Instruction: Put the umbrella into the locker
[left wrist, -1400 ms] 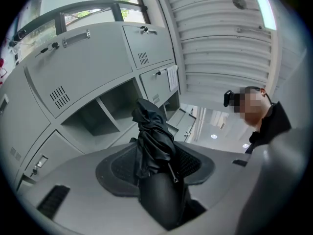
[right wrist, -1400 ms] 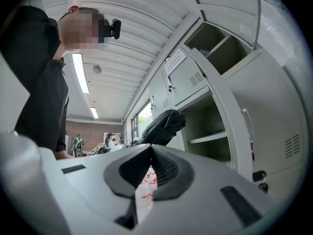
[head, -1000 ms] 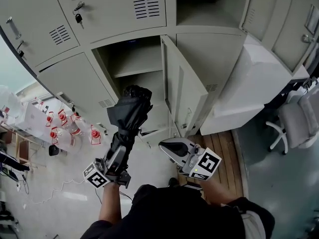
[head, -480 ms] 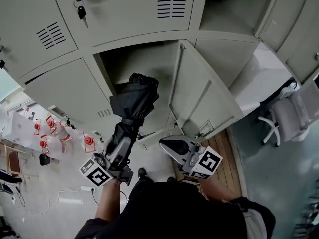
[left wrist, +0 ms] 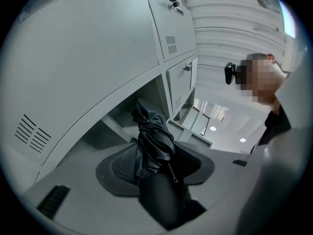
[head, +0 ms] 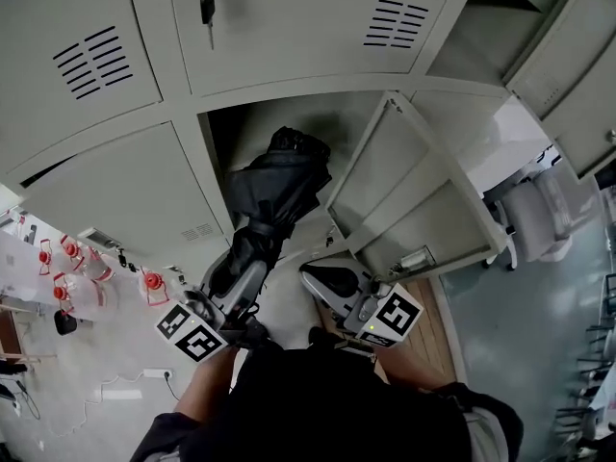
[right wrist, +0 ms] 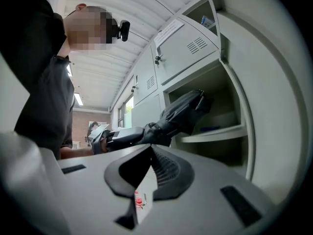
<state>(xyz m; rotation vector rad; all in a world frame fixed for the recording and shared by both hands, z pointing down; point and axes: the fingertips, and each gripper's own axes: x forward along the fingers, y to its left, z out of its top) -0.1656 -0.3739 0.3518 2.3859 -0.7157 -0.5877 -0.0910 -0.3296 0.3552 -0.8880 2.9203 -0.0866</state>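
A black folded umbrella (head: 279, 183) is held by its lower end in my left gripper (head: 248, 256), which is shut on it. Its top reaches into the mouth of the open locker compartment (head: 318, 123). In the left gripper view the umbrella (left wrist: 153, 136) rises from between the pads of my left gripper (left wrist: 155, 156) toward the opening. The locker door (head: 404, 195) stands swung open to the right. My right gripper (head: 310, 275) is shut and empty, low beside the door. From the right gripper view I see the umbrella (right wrist: 185, 109) just above a shelf (right wrist: 215, 131).
A key (head: 207, 8) hangs from the closed locker door above. Red-capped bottles (head: 152, 283) and a cable (head: 125, 393) lie on the floor at left. An office chair (head: 539, 221) stands at right. The open door's edge (right wrist: 239, 106) runs close by my right gripper.
Both grippers have moved closer to the lockers. The umbrella's top has gone from in front of the opening to inside its mouth. The left grip is unchanged.
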